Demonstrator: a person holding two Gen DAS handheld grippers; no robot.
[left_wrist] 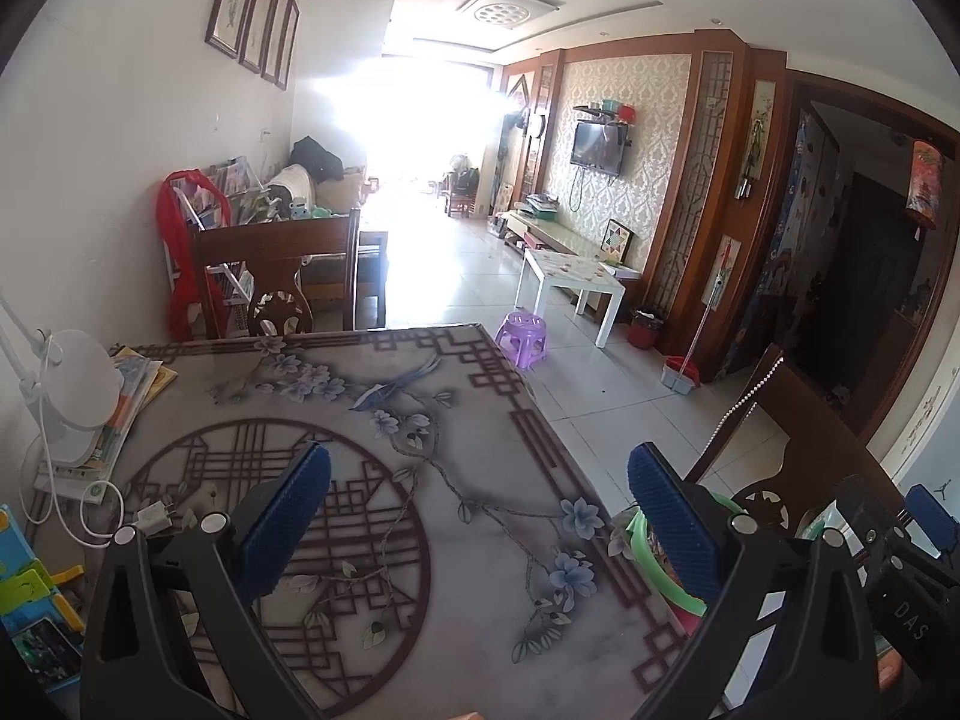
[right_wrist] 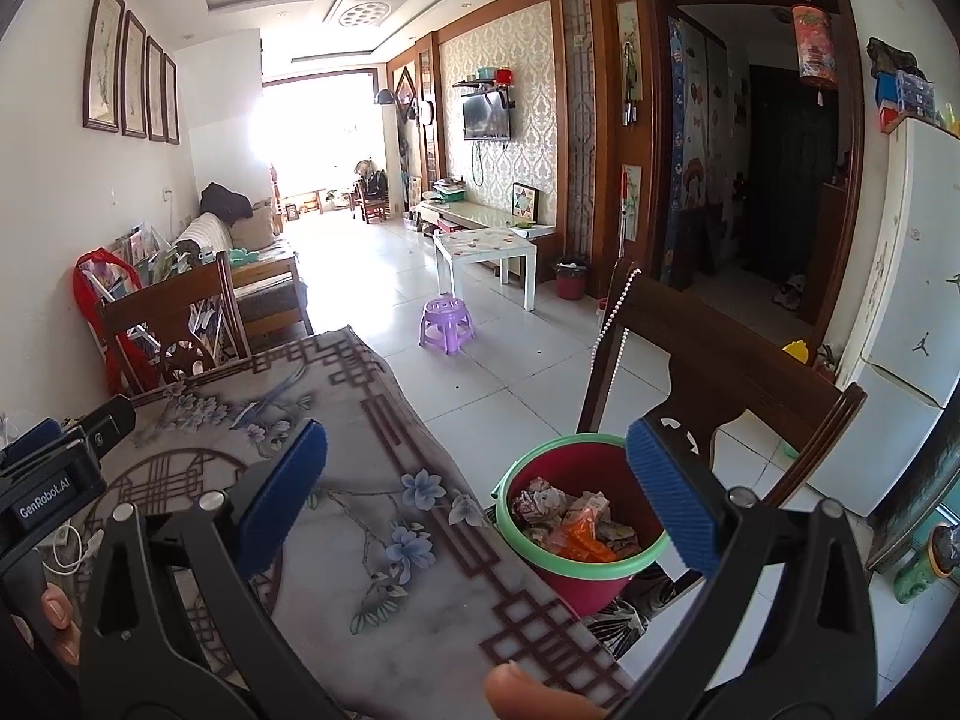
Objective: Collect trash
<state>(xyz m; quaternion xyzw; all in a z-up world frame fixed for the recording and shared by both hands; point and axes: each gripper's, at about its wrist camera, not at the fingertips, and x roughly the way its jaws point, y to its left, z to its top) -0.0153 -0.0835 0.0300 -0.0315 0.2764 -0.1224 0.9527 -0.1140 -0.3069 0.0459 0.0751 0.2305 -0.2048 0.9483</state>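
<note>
A red bucket with a green rim sits on a chair seat beside the table's right edge, holding crumpled wrappers and orange scraps. My right gripper hovers open above the table edge and the bucket, nothing between its blue pads. My left gripper is open too, over the patterned tabletop, with nothing held. In the left wrist view the bucket's green rim peeks out behind the right finger. The left gripper's body shows at the left of the right wrist view.
A white lamp stands on a stack of books at the table's left, with a charger and cable nearby. Dark wooden chairs flank the table. A purple stool, white side table and fridge stand beyond.
</note>
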